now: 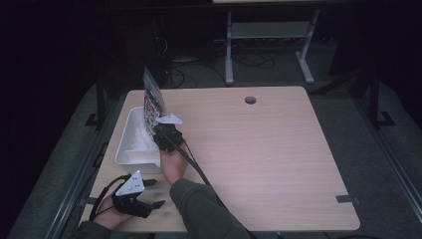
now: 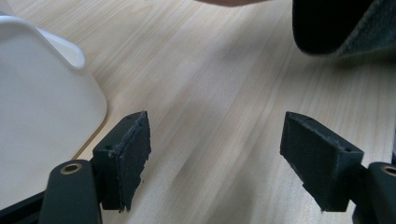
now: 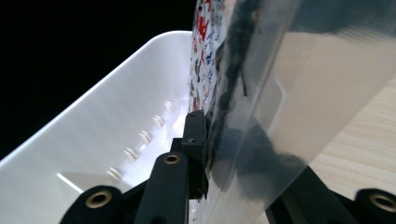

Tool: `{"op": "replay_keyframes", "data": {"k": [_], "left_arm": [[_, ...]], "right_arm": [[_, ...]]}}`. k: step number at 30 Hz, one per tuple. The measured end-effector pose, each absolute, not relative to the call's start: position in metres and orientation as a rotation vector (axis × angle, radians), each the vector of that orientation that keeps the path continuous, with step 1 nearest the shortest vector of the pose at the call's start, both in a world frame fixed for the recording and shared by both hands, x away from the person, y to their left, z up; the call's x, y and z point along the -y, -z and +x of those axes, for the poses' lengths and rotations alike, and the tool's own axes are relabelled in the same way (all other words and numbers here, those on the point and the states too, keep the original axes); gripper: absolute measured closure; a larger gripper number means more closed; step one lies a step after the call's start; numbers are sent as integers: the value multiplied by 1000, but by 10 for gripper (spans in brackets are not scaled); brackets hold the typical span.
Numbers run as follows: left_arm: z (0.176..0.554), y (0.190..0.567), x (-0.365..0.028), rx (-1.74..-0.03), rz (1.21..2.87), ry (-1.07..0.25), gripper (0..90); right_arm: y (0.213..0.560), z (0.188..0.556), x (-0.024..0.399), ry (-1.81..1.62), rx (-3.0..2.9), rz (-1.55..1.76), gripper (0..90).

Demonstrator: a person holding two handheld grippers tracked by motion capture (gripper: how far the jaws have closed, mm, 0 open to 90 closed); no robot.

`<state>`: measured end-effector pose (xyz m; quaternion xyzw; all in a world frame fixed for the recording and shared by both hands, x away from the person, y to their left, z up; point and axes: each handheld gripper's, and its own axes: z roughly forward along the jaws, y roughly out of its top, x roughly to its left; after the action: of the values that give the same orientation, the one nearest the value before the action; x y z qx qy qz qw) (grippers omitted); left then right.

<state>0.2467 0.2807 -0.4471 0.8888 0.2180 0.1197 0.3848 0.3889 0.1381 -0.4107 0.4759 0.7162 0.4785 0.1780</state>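
Observation:
A flat printed packet (image 1: 153,102) with a clear plastic side stands upright over the white bin (image 1: 130,149) at the table's left. My right gripper (image 1: 162,125) is shut on its lower edge, above the bin's right rim. In the right gripper view the packet (image 3: 243,93) is pinched between the two black jaws, with the bin's inner wall (image 3: 116,126) to its left. My left gripper (image 1: 155,193) rests near the table's front left corner, below the bin. Its jaws stand wide apart with bare wood between them, so the left gripper (image 2: 215,154) is open.
The wooden table (image 1: 259,149) has a round cable hole (image 1: 250,100) near its far edge. A corner of the bin (image 2: 42,107) lies close to the left gripper's left jaw. A dark sleeve (image 2: 345,28) reaches over the table. Desk legs and cables stand on the floor beyond.

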Motion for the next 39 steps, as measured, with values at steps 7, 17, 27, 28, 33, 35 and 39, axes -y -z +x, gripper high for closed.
{"op": "replay_keyframes", "data": {"k": [7,17,27,28,33,35,39], "left_arm": [[247,447,-280,-553,2265,-302,238],[246,447,-277,-541,2268,-304,238],[246,447,-272,-523,2273,-308,238],[246,447,-272,-520,2273,-309,238],[246,447,-270,-513,2274,-307,238],[246,447,-270,-513,2273,-307,238],[246,448,-268,-508,2273,-307,238]], "right_arm": [[409,395,-129,-1386,-2086,1273,535],[402,394,-101,-1487,-2137,1214,397],[401,388,-72,-1594,-2194,1182,361],[401,387,-68,-1605,-2196,1184,361],[398,383,-47,-1638,-2200,1175,357],[398,382,-43,-1641,-2200,1164,358],[398,381,-28,-1649,-2206,1164,342]]}}
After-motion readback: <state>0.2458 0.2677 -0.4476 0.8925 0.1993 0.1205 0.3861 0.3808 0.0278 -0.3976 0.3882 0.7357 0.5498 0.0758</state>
